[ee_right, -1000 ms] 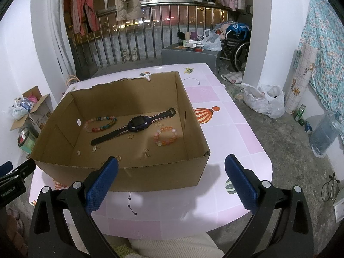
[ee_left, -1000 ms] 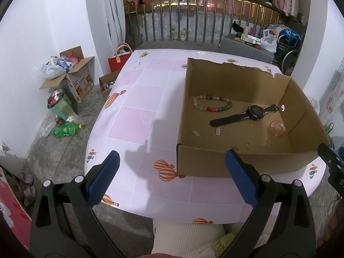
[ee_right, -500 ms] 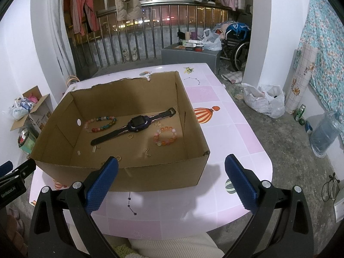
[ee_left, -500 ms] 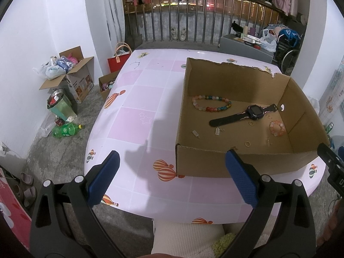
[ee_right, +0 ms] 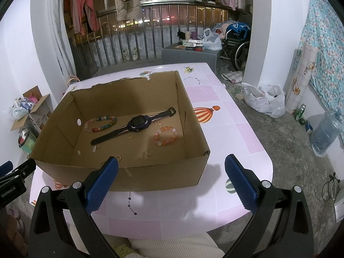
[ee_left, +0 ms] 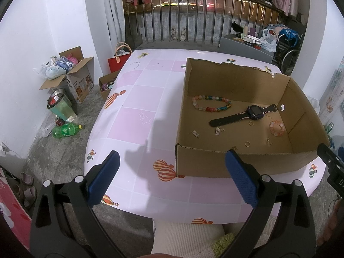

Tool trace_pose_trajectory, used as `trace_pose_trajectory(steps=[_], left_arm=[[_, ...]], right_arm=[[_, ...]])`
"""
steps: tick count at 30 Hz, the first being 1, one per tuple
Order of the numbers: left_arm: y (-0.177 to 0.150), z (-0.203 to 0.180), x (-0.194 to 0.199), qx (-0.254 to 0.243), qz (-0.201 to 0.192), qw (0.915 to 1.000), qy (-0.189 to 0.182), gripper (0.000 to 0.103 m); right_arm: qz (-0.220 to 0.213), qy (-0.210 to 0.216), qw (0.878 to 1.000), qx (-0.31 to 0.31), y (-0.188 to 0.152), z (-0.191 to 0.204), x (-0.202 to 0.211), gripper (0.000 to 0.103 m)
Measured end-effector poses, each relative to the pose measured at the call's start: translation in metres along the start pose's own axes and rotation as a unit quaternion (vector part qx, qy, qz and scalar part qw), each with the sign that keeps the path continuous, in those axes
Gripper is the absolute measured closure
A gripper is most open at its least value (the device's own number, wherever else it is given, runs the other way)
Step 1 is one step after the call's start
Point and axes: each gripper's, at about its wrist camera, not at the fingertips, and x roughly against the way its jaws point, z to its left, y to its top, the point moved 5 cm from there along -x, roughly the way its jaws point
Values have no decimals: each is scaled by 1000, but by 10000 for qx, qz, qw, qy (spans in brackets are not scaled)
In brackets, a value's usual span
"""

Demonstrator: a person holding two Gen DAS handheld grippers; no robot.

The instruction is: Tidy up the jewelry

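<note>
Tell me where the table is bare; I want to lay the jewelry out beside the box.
Bare tabletop lies left of the cardboard box, and a narrower strip right of it. The box floor is crowded around the watch and bead bracelets.
</note>
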Motion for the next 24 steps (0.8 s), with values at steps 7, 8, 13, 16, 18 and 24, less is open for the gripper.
trace_pose_trajectory(steps=[7, 8, 13, 16, 18, 24], left_arm=[[0, -1, 0, -1, 4, 10000, -2, 8], [1, -1, 1, 0, 5, 10000, -3, 8], [0, -1, 0, -4, 8, 10000, -8, 8], [0, -1, 0, -5, 4, 10000, -7, 8], [0, -1, 0, -6, 5, 10000, -6, 8], [0, -2, 1, -6, 11, 10000, -9, 8]], right_arm=[[4, 3, 10000, 1, 0, -1, 0, 6], [7, 5, 10000, 0, 0, -1, 0, 6], [6, 0, 10000, -2, 0, -1, 1, 6], [8, 1, 10000, -4, 0, -1, 1, 6], [4, -1, 10000, -6, 0, -1, 0, 6], [8, 3, 10000, -1, 0, -2, 1, 6]])
